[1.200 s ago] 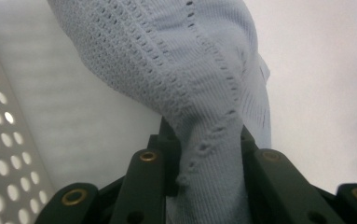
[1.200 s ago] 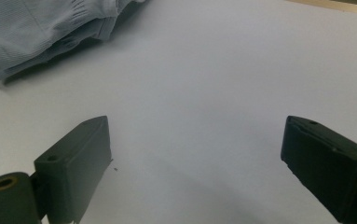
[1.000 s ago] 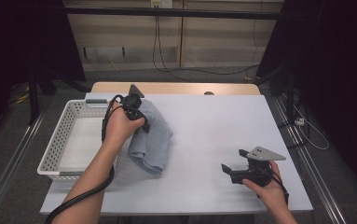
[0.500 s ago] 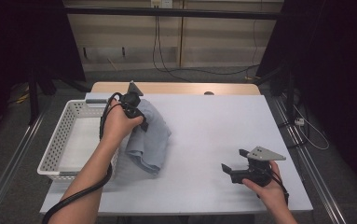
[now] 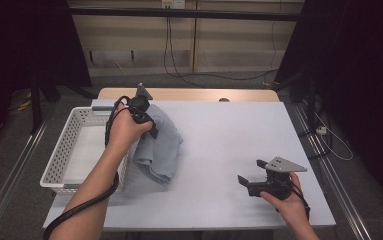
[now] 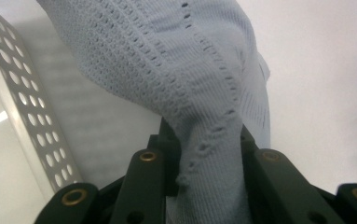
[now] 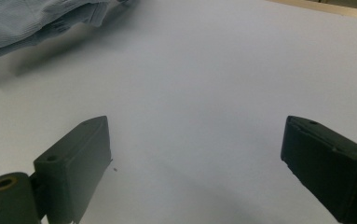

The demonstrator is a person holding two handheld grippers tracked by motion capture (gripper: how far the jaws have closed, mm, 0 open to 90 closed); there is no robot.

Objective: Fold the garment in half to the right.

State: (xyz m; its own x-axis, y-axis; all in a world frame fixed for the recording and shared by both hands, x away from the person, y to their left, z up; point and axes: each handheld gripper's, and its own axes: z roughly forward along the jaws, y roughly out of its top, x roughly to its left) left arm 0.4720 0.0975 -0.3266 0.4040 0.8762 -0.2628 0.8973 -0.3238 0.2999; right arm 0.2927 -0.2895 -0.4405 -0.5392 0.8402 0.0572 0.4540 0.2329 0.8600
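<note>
Pale blue knitted cloth (image 5: 159, 145), soft and ribbed with rows of small eyelets, hangs from the left gripper (image 5: 146, 117), whose jaws are pinched tight on a gathered fold of it; in the left gripper view the fabric (image 6: 190, 93) rises straight out from between the two black jaws. The bulk of the cloth drapes down and away from that pinch, its lower end slumped on the white table (image 5: 229, 135) just beside the near right wall of the white perforated plastic basket (image 5: 59, 160). So the garment's long axis runs from the raised gripper down toward the person, and the basket lies directly to the left of it, close enough that the next move looks like a short carry sideways over the rim.

Over on the right side of the table, well apart from the cloth, the right gripper (image 5: 251, 182) rests low with its jaws spread wide and nothing between them; its own view shows bare tabletop and the cloth's edge (image 7: 36, 23) far off. The left hand is plainly the nearer one.
</note>
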